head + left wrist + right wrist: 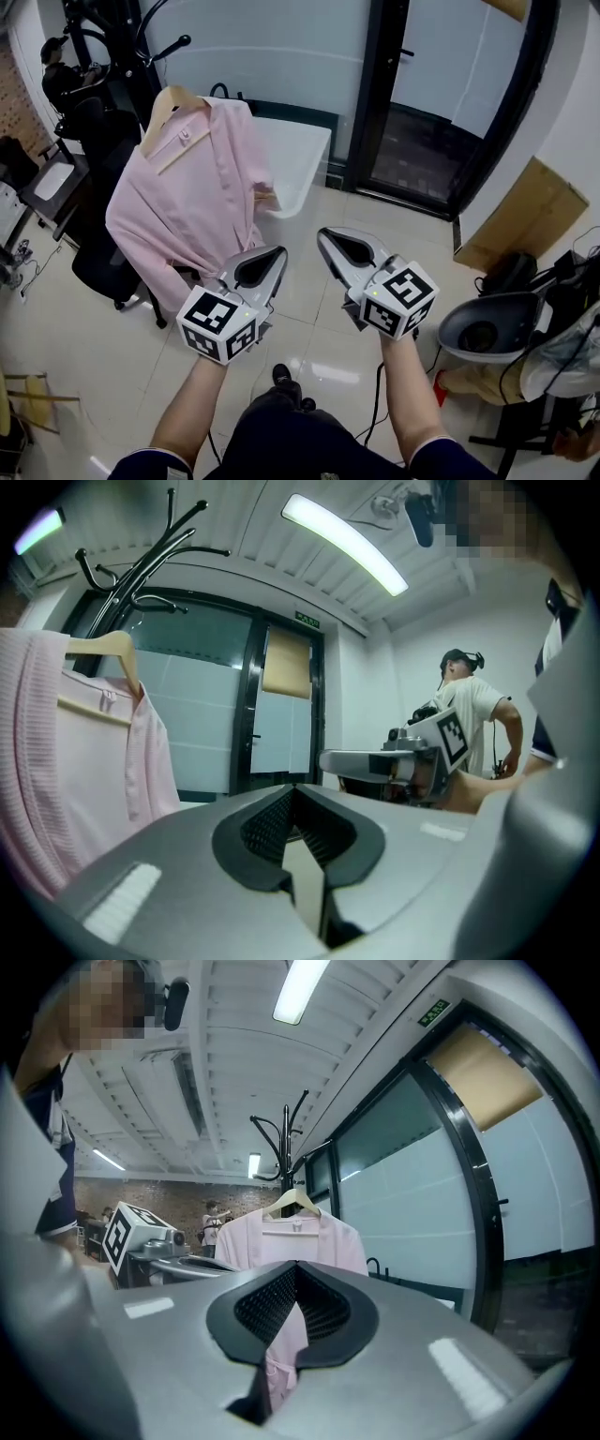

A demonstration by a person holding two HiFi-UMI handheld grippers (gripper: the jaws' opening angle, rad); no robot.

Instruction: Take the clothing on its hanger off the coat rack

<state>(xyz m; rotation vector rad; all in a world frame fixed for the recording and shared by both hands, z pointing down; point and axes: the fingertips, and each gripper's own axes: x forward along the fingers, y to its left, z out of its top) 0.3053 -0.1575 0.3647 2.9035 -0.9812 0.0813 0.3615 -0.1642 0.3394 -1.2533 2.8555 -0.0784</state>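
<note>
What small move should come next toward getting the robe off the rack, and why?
Probably reach the left gripper toward the hanger. The robe hangs untouched on the coat rack, the left gripper is nearer it, and the right gripper is also shut and empty.

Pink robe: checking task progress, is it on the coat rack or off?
On. The pink robe hangs spread on its wooden hanger, which hangs from the black coat rack.

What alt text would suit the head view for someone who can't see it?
A pink robe on a wooden hanger hangs from a black coat rack at upper left. Below it, a person holds the left tool and right tool, both shut and empty, short of the robe.
</note>
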